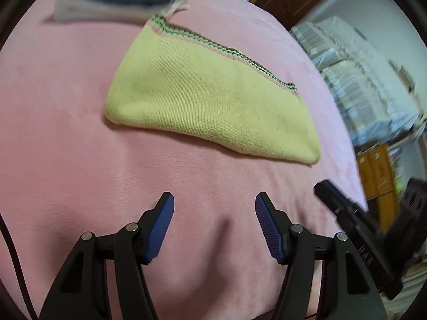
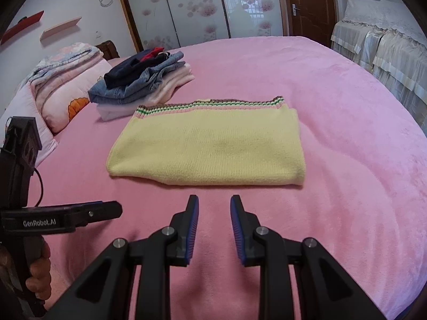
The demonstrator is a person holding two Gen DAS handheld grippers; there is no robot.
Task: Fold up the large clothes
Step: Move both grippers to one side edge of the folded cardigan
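- My left tongs (image 1: 214,200) stand wide apart, with nothing between them. They hang over the pink blanket (image 1: 66,133).
- My right tongs (image 2: 214,202) stand with a narrow gap. Nothing is between them either, only pink blanket below.
- From the right tongs, I see the left tongs (image 2: 106,208) low on the left side, with a hand (image 2: 40,269) on the grip.
- From the left tongs, I see a dark, blurry bit of the right tongs (image 1: 347,218) on the right side.
- The folded yellow sweater (image 2: 208,149) lies flat on the blanket just ahead of both tongs. No tongs touch it.
- Its striped edge (image 2: 210,105), green, white and pink, is on the side far from the tongs.
- Past the sweater, ahead and to the left, sits a pile of folded clothes (image 2: 144,80), with jeans and dark things on top.
- Further left lies a folded quilt (image 2: 66,80).
- Far ahead are sliding doors with flowers (image 2: 197,8) and a brown door (image 2: 309,5).
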